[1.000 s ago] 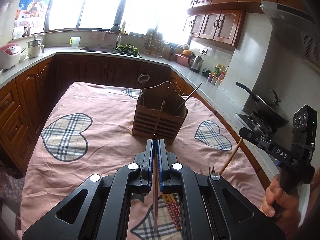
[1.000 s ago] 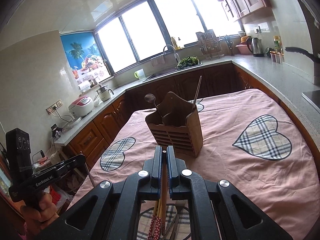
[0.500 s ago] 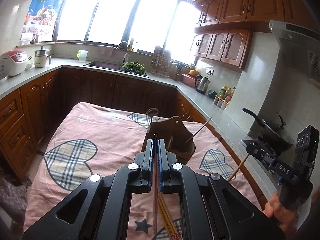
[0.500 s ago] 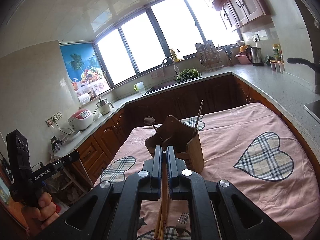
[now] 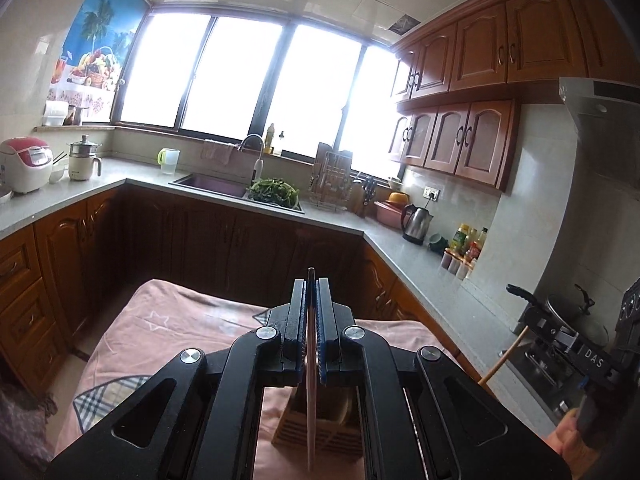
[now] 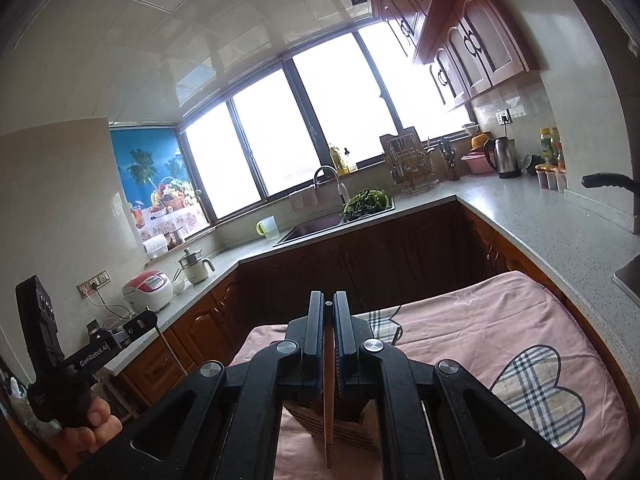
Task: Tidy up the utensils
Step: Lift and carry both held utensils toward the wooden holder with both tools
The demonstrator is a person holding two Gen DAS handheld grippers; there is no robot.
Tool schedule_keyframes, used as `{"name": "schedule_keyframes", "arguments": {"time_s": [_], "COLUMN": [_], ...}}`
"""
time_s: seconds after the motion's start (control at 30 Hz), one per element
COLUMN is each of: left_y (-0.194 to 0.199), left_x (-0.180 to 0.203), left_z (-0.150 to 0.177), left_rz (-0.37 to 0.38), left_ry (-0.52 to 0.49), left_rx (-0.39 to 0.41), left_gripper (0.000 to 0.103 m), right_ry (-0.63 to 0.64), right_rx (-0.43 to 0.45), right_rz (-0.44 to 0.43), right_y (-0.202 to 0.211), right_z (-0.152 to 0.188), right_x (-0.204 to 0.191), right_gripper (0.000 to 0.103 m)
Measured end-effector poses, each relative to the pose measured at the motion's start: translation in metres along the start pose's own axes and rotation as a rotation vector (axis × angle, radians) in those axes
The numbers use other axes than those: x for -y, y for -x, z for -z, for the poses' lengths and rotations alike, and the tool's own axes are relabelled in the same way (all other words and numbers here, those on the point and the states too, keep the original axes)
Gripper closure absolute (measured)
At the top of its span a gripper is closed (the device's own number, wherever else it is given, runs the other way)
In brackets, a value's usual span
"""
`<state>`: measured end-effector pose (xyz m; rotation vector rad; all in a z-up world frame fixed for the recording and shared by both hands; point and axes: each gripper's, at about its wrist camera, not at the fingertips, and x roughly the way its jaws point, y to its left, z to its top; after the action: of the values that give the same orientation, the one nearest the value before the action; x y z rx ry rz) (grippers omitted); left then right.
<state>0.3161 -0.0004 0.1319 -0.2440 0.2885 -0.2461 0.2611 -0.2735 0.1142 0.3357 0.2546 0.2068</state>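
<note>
My left gripper (image 5: 311, 286) is shut on a thin reddish chopstick (image 5: 310, 400) that hangs down between its fingers. Below it stands the slatted wooden utensil holder (image 5: 292, 430), mostly hidden by the gripper body. My right gripper (image 6: 328, 300) is shut on a brown wooden chopstick (image 6: 329, 412) that points down over the same holder (image 6: 360, 432). In the left wrist view the right gripper (image 5: 532, 320) shows at the right edge with its chopstick (image 5: 505, 354). In the right wrist view the left gripper (image 6: 144, 322) shows at the left edge.
The pink cloth with plaid hearts (image 6: 500, 320) covers the table. Dark wooden cabinets (image 5: 224, 248) and a grey counter (image 5: 420, 268) ring it. A sink with greens (image 5: 274, 194), a kettle (image 5: 416, 222), a rice cooker (image 5: 26, 164) and a wok (image 5: 568, 316) sit on the counter.
Both grippers have risen and tilted up, so the holder has dropped low behind them. The loose chopsticks and fork on the cloth are out of view. Both keep their chopsticks.
</note>
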Motion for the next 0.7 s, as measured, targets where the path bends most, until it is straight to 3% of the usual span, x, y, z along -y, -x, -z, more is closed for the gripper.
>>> {"name": "schedule_keyframes", "arguments": {"time_s": [0.17, 0.3, 0.5, 0.7], "left_y": [-0.034, -0.064, -0.107, -0.125], "left_x": [0.002, -0.001, -0.017, -0.027], "left_z": [-0.017, -0.012, 0.021, 0.052], "left_rz": [-0.015, -0.043, -0.06, -0.073], "left_ry": [0.011, 0.024, 0.08, 0.099], "left_rx": [0.049, 0.069, 0.006, -0.064], "left_gripper": [0.1, 0.1, 0.1, 0.1], "right_ry": [0.014, 0.058, 0.063, 0.024], "right_rx": [0.039, 0.05, -0.004, -0.058], "right_rz": [0.028, 0.062, 0.085, 0.082], "right_y": [-0.023, -0.041, -0.069, -0.084], "right_z": [-0.017, -0.015, 0.017, 0.048], "right_x": [0.002, 0.002, 0.011, 0.023], "right_gripper": [0.099, 0.099, 0.099, 0.099]}}
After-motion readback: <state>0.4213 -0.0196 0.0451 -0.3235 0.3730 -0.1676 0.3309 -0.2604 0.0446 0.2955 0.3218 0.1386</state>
